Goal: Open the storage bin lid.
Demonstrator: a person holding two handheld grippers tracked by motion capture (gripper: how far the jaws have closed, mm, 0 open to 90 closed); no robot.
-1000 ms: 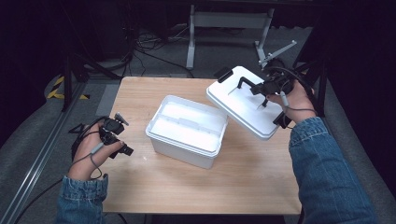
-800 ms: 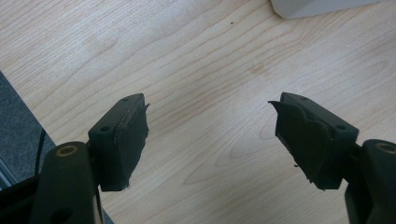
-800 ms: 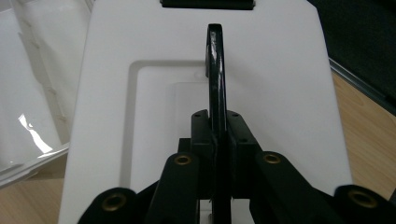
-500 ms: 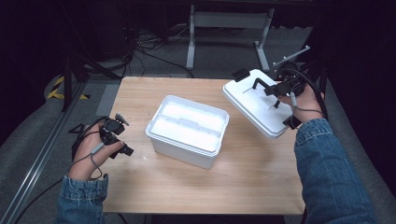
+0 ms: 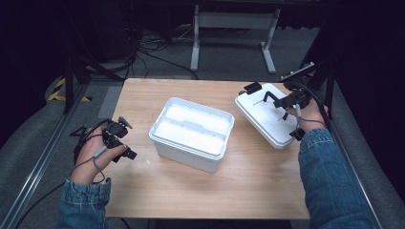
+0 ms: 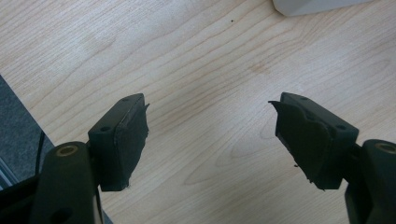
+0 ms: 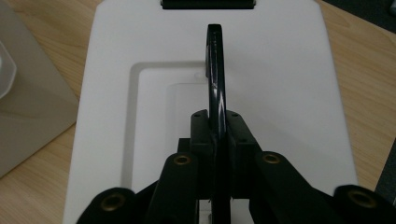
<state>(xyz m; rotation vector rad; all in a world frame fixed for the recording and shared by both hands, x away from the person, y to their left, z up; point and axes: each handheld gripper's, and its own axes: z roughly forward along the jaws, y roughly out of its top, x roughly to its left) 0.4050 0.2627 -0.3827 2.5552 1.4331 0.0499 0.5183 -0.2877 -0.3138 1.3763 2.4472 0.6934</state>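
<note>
While the left tongs (image 5: 125, 138) rest spread and empty on the wooden tabletop (image 5: 191, 191), the right tongs (image 7: 217, 126) pinch the black handle (image 7: 215, 65) of the white rectangular plastic lid (image 5: 267, 119), tilted at far right, beside the open white plastic box (image 5: 191, 133).

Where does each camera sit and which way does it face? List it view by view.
High view: above the person's side, looking forward and down on the table; both forearms, left gripper, right gripper.
Left gripper view: on that gripper, facing bare wood between open jaws.
Right gripper view: on that gripper, looking along shut jaws clamping the lid's black handle.
Shared: high and right gripper views both show the white lid and the box.
</note>
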